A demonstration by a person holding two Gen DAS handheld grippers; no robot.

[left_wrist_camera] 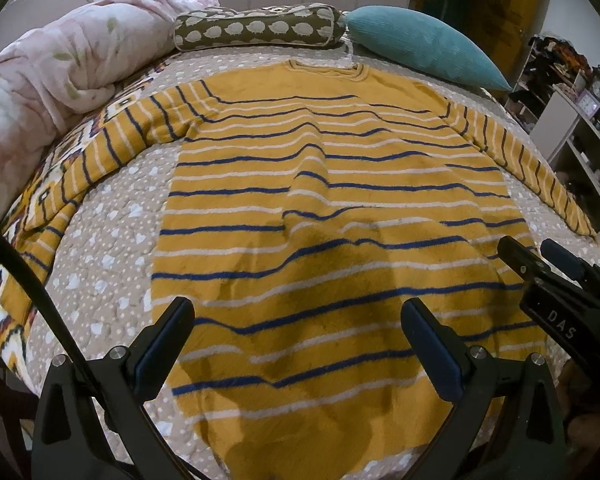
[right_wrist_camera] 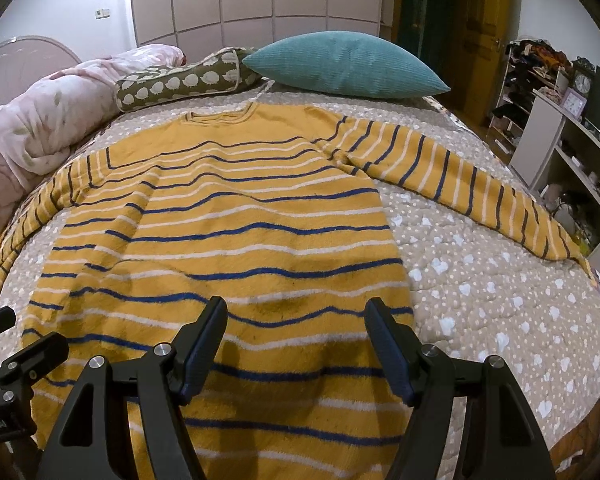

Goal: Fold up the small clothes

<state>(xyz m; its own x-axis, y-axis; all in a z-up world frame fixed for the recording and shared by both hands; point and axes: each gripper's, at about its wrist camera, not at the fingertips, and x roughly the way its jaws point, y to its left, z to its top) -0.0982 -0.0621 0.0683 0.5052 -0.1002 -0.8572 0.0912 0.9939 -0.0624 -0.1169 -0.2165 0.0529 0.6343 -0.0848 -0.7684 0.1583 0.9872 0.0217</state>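
Sweater: one, flat (two sleeves spread); left hand-held gripper and right hand-held gripper both wide.

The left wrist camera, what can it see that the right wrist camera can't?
Only the left wrist view shows the zigzag-patterned blanket at the bed's left edge, and the right claw poking in from the side, open.

Only the right wrist view shows the wall switch and a wide bare stretch of the heart-print bedspread to the sweater's right.

Both show the yellow striped sweater spread flat with sleeves out, the teal pillow, the sheep-print cushion, the pink quilt, and the left claw, open and holding nothing.
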